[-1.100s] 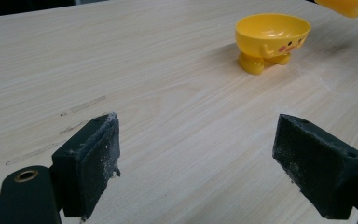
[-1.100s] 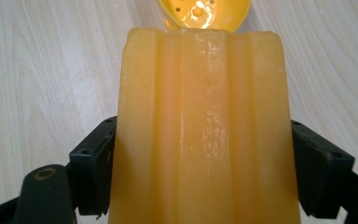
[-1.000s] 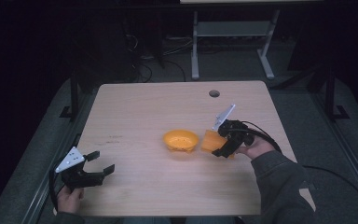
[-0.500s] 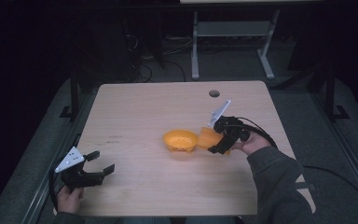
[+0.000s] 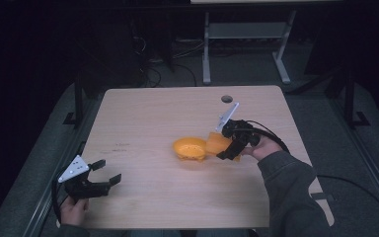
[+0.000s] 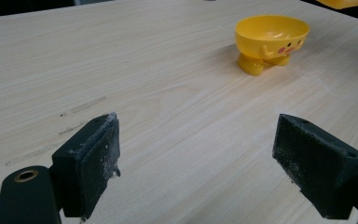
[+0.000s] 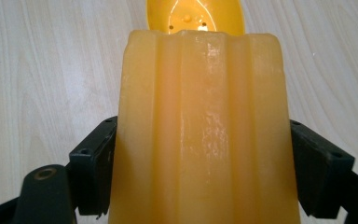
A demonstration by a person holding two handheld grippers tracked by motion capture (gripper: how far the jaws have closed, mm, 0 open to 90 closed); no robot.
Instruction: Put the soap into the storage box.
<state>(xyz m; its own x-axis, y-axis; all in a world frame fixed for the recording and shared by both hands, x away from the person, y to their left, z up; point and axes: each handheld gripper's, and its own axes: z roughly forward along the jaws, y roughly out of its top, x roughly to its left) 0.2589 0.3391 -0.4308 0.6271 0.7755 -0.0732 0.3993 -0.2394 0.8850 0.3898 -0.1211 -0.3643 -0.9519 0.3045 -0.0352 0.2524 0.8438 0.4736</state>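
A small yellow bowl (image 5: 189,148) with a cartoon face and stubby feet stands near the middle of the wooden table (image 5: 153,113); it appears far off in the left gripper view (image 6: 271,42). My right gripper (image 5: 225,151) is shut on a ribbed orange block (image 5: 218,143), held just right of the bowl and tilted toward it. In the right gripper view the orange block (image 7: 205,126) sits between both jaws, and the bowl (image 7: 195,16) lies just beyond its far end. My left gripper (image 5: 106,174) rests open at the table's front left, nothing between its pads (image 6: 91,163).
A round dark hole (image 5: 226,98) marks the table's far right. Behind the table stands a grey metal frame (image 5: 242,34) on a dark floor with cables. Faint dark scuffs (image 5: 116,146) mark the wood left of the bowl.
My right gripper has carried the orange block left and tipped it down toward the bowl. The left gripper has stayed where it was.
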